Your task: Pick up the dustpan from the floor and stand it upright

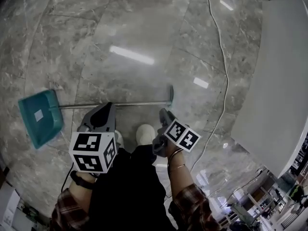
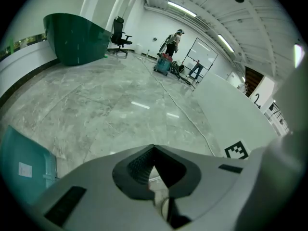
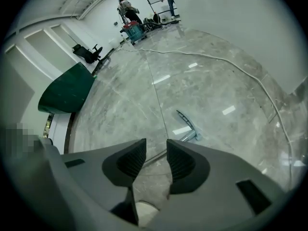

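Glossy grey, seemingly marble floor

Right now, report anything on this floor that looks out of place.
The teal dustpan lies tipped over on the floor, its long handle stretched flat in front of the shoes instead of standing. A white cable also trails loose across the floor.

The dustpan lies flat on the floor at left, its handle extending right. The left gripper and right gripper are on the handle's near side. A cable lies further right.
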{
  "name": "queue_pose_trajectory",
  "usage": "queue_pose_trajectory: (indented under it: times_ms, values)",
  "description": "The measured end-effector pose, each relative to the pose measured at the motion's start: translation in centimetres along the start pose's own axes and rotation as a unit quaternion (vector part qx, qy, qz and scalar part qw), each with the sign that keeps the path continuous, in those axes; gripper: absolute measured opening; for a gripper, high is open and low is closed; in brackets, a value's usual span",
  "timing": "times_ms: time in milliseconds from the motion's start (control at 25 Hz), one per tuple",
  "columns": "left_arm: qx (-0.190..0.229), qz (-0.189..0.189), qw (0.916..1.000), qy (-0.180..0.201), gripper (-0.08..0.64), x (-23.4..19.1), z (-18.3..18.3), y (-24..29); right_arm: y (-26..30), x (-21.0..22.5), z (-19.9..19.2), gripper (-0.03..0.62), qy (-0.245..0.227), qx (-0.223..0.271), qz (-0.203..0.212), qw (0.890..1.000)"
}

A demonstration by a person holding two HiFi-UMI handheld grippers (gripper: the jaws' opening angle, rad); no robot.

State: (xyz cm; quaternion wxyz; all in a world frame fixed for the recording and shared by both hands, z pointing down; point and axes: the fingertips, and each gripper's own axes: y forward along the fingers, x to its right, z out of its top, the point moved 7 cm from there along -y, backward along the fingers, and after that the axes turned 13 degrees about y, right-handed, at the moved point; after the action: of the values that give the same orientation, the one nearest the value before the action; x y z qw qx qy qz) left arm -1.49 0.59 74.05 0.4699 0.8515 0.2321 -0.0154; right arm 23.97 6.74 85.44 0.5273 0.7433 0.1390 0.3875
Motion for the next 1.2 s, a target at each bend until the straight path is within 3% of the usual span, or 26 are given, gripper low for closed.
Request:
queue_pose_trajectory:
  times_ms: [200, 360, 520, 760, 1000, 1200]
  values:
    - [-0.001, -0.013, 0.9998, -0.018, 0.002, -0.8, -2.5, 3.5, 4.8, 2.6, -1.1, 0.123, 0.038, -0.004, -0.037, 0.999]
    - [-0.004, -0.030, 0.9995, -0.010, 0.002, -1.4, -3.5, 4.8, 7.7, 4.7, -1.6, 0.123, 0.086, -0.012, -0.081, 0.993]
    - [-0.013, -0.031, 0.9993, 0.014, 0.002, -2.7, -4.1, 6.2, 10.2, 6.0, -2.0, 0.122, 0.138, -0.015, -0.100, 0.985]
    - [-0.017, -0.029, 0.9994, 0.011, 0.001, -4.6, -4.3, 7.9, 12.6, 6.3, -2.2, 0.123, 0.191, -0.021, -0.117, 0.974]
    - [-0.015, -0.035, 0.9988, 0.031, 0.002, -5.1, -3.9, 8.3, 13.6, 6.8, -2.5, 0.121, 0.287, 0.002, -0.119, 0.950]
    - [-0.005, -0.033, 0.9989, 0.032, 0.002, -6.0, -3.6, 8.5, 14.4, 6.8, -2.5, 0.121, 0.311, 0.011, -0.135, 0.941]
